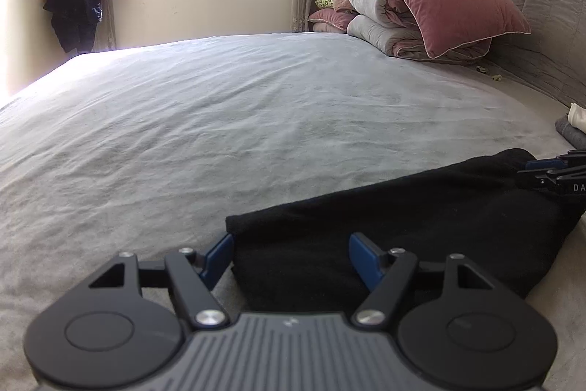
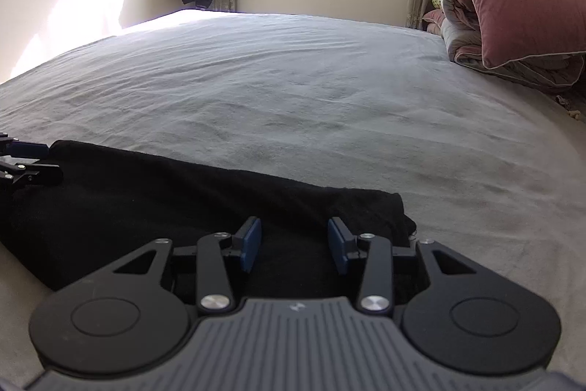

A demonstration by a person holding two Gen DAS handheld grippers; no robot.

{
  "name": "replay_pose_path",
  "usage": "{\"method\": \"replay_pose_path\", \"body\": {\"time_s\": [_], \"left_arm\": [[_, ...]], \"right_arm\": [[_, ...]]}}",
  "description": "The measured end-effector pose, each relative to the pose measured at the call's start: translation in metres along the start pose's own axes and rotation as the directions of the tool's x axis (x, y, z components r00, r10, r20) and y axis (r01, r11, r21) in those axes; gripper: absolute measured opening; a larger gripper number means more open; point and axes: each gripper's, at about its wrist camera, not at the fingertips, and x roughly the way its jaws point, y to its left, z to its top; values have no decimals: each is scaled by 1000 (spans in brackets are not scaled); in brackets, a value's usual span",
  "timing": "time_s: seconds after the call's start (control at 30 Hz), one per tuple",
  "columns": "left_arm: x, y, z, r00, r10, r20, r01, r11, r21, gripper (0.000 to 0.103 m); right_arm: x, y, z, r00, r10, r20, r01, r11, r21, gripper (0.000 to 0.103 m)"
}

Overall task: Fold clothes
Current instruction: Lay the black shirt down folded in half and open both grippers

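Across the lower part of both wrist views lies the black garment, a long, already doubled-over band stretched flat on the grey bed. You have the left gripper at one end of it, jaws standing wide apart with cloth between the blue pads but not pinched. At the other end sits the right gripper, jaws also apart, narrower than the left, resting over the fabric without clamping it. Each gripper peeks into the edge of the other's view, so you are straddling the band end to end. My reading: you are between folds, set up to take hold for the next one. Your next move calls for closing both jaws on all the layers at each end, then lifting evenly so the band does not slide open.
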Motion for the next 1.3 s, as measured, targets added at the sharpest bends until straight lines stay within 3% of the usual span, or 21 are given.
{"method": "replay_pose_path", "body": {"time_s": [0.13, 0.33, 0.5, 0.6, 0.67, 0.77, 0.83, 0.87, 0.93, 1.03, 1.07, 1.13, 1.27, 1.3], "left_arm": [[-9, -1, 11, 999, -34, 14, 34, 999, -4, 72], [-6, -14, 27, 995, -100, -11, 99, 995, -28, 73], [-19, -15, 26, 998, -17, -56, 10, 991, -133, 73], [-29, 2, 17, 990, 32, -141, -72, 956, -285, 74], [-36, 17, 4, 977, 17, -211, -109, 896, -431, 74], [-50, 35, -21, 968, -64, -243, -109, 763, -637, 74], [-66, 41, -46, 980, -96, -177, -87, 590, -803, 71], [-73, 38, -55, 985, -94, -148, -78, 522, -850, 71], [-78, 25, -67, 989, -93, -113, -61, 442, -895, 70], [-74, 0, -72, 994, -64, -87, -53, 410, -911, 70], [-73, -7, -72, 996, -35, -82, -60, 415, -908, 70], [-69, -15, -72, 999, 10, -46, -46, 392, -919, 70], [-60, -25, -74, 996, 84, 6, -22, 328, -944, 71], [-59, -29, -74, 994, 105, 10, -25, 331, -943, 71]], "right_arm": [[-25, -12, 3, 999, 9, 35, -13, 996, 90, 44], [-51, 1, -1, 992, 119, 35, -124, 974, 187, 47], [-60, 21, -14, 984, 180, 7, -179, 968, 178, 47], [-63, 27, -20, 981, 195, 2, -192, 966, 171, 47], [-63, 27, -23, 981, 194, 10, -193, 967, 168, 47], [-59, 28, -22, 981, 187, 50, -193, 965, 175, 47], [-55, 31, -18, 981, 181, 71, -191, 965, 179, 47], [-52, 34, -14, 979, 187, 84, -200, 964, 175, 47], [-46, 39, -7, 974, 199, 109, -216, 962, 167, 47], [-36, 46, 5, 965, 207, 159, -232, 961, 153, 47], [-31, 48, 7, 962, 211, 171, -237, 959, 154, 45], [-22, 51, 11, 957, 217, 193, -248, 956, 155, 42], [3, 57, 15, 958, 229, 170, -254, 957, 139, 30], [8, 57, 16, 963, 225, 148, -245, 960, 135, 28]]}}
